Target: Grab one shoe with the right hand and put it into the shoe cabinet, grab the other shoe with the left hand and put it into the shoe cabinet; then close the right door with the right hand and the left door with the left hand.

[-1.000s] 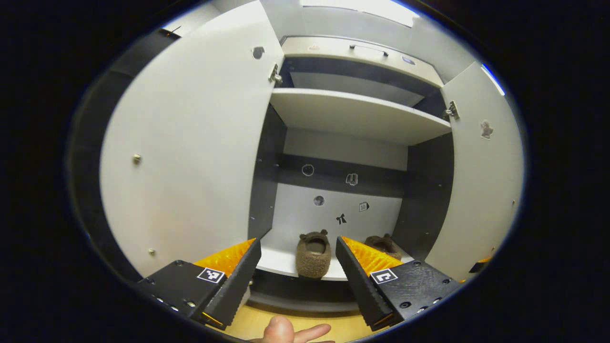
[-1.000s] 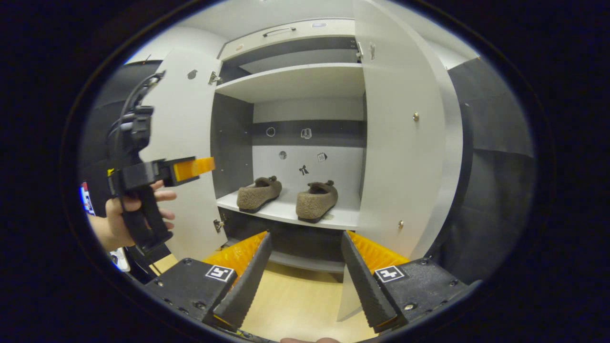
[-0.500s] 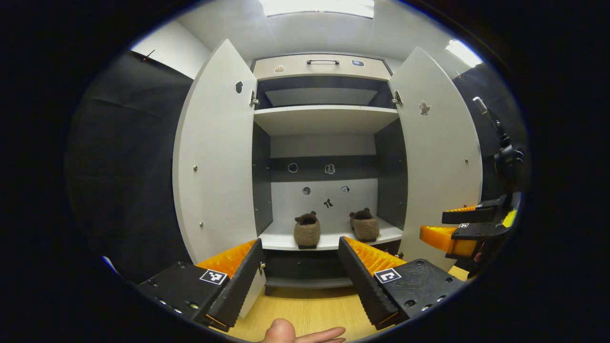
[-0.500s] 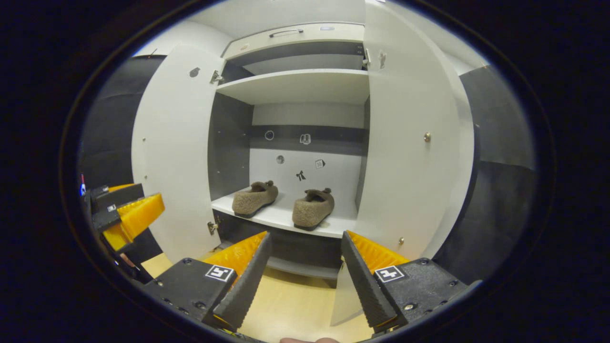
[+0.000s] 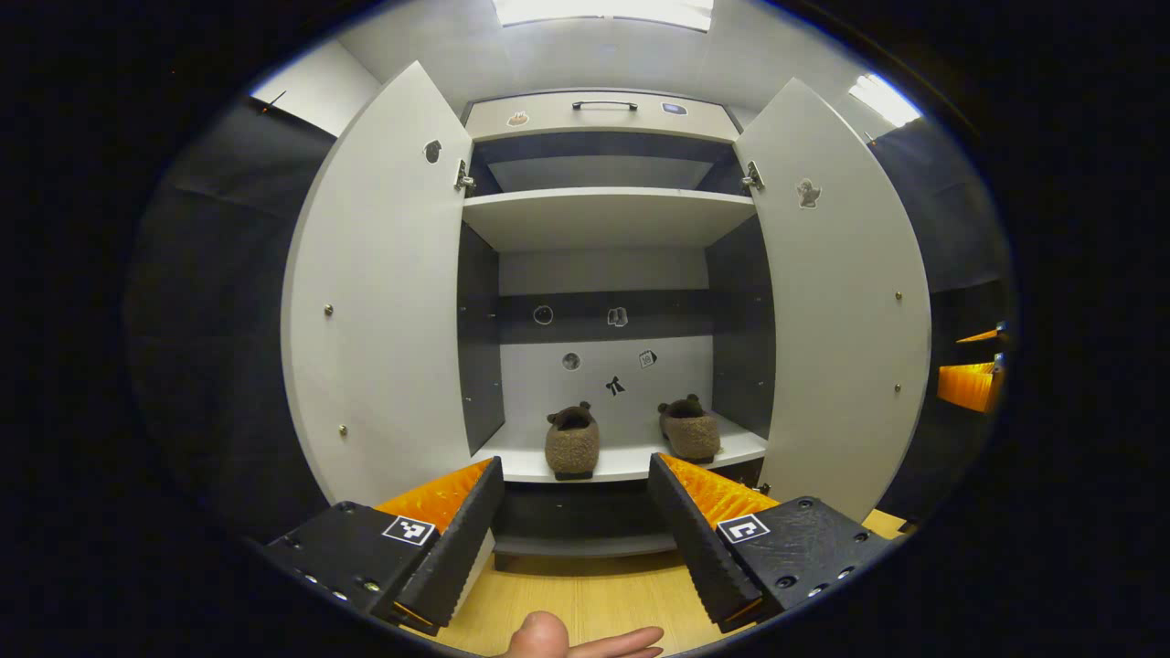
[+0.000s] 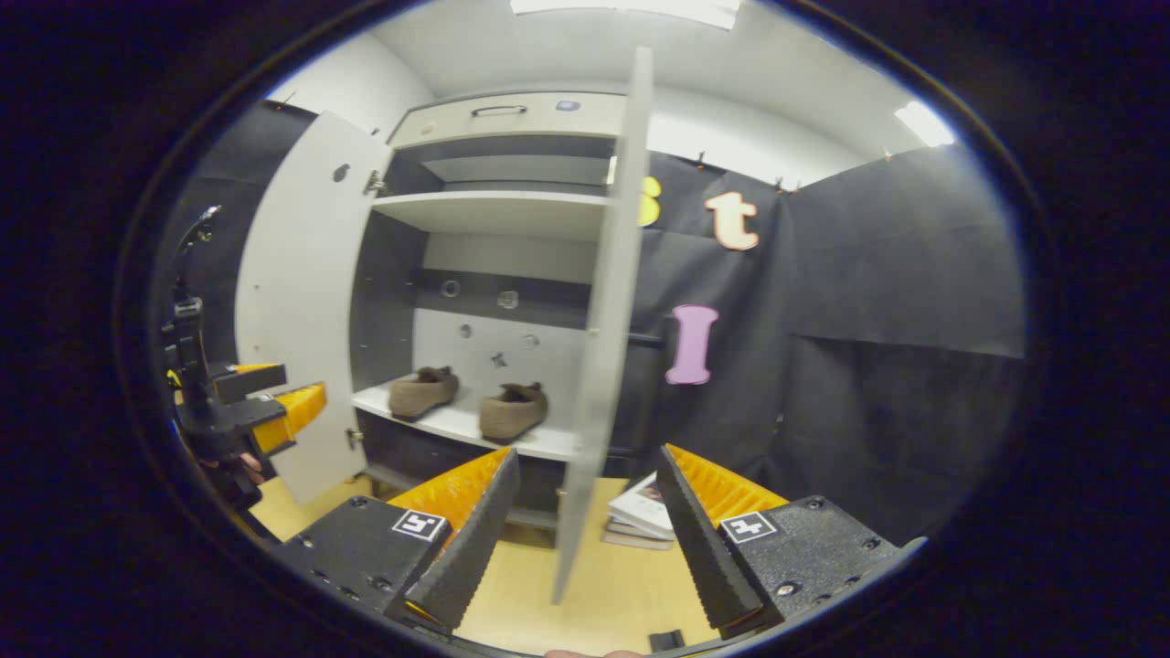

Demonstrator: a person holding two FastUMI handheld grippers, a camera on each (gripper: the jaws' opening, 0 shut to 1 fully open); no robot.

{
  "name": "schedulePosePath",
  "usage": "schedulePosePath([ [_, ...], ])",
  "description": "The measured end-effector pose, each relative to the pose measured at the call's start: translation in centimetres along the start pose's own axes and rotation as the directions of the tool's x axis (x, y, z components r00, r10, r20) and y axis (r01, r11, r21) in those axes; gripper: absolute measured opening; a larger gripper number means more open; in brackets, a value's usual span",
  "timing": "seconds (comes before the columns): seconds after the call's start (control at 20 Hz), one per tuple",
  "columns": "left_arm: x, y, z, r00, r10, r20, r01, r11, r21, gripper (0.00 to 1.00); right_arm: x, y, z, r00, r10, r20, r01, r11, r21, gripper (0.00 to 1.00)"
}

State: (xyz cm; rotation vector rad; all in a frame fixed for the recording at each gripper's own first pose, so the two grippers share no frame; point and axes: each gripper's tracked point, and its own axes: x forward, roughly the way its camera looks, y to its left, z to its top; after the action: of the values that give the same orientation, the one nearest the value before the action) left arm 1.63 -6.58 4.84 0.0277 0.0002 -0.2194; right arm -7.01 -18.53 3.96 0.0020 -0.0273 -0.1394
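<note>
Two brown fuzzy shoes stand side by side on the cabinet's lower shelf (image 5: 622, 464): the left shoe (image 5: 572, 441) and the right shoe (image 5: 689, 429), seen again as the left shoe (image 6: 422, 391) and the right shoe (image 6: 514, 411). Both white doors stand wide: the left door (image 5: 384, 302) and the right door (image 5: 841, 311). My left gripper (image 5: 576, 512) is open and empty, facing the cabinet from a distance. My right gripper (image 6: 585, 521) is open and empty, out to the right, with the right door (image 6: 603, 320) edge-on straight ahead. The left gripper (image 6: 256, 407) appears at the far left there.
A white upper shelf (image 5: 603, 215) and a top drawer with a handle (image 5: 603, 105) sit above the shoes. A stack of books (image 6: 644, 512) lies on the wooden floor (image 6: 603, 594) beside the cabinet's right side. A thumb (image 5: 548, 635) shows below my left gripper.
The left gripper drew back from the cabinet and now faces it squarely. The right gripper swung out to the right, so the right door turned from broadside to edge-on. Both stayed open.
</note>
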Motion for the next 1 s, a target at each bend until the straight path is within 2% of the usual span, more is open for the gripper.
schedulePosePath([
  [0.1,0.6,-1.4,-0.3,0.999,-0.027,-0.018,0.026,0.999,-0.028,0.96,1.5,-2.3,-0.9,0.998,-0.053,-0.046,0.052,0.999,-0.014,0.98],
  [0.15,0.7,-1.7,-0.4,0.999,-0.029,-0.028,0.028,0.999,-0.035,0.96,2.7,-2.3,-0.6,0.998,-0.051,-0.047,0.051,0.999,-0.01,0.95],
  [0.25,0.6,-1.5,-0.4,0.999,-0.026,-0.026,0.026,0.999,-0.035,0.96,4.6,-1.7,-0.6,0.998,-0.031,-0.055,0.031,1.0,-0.003,0.99],
  [0.4,-0.2,0.6,-0.9,0.999,0.031,-0.029,-0.031,0.999,-0.009,0.96,5.4,-1.3,-0.1,0.999,-0.033,-0.032,0.031,0.998,-0.059,0.9],
  [0.55,-0.7,2.7,-2.1,0.994,0.089,-0.058,-0.09,0.996,-0.018,0.96,4.8,-0.2,0.6,1.0,-0.012,-0.018,0.011,0.998,-0.056,0.89],
  [0.75,-1.1,6.5,-1.8,0.977,0.208,-0.046,-0.207,0.978,0.02,0.96,5.0,4.0,0.9,0.996,0.09,-0.025,-0.09,0.996,0.009,0.88],
  [0.8,-1.3,7.0,-1.5,0.975,0.217,-0.039,-0.217,0.976,0.004,0.95,5.1,5.2,1.0,0.993,0.118,-0.018,-0.118,0.993,0.015,0.86],
  [1.0,-3.1,9.2,-0.7,0.966,0.256,-0.02,-0.257,0.966,-0.036,0.96,6.0,10.2,1.7,0.97,0.244,-0.019,-0.244,0.97,0.006,0.88],
])
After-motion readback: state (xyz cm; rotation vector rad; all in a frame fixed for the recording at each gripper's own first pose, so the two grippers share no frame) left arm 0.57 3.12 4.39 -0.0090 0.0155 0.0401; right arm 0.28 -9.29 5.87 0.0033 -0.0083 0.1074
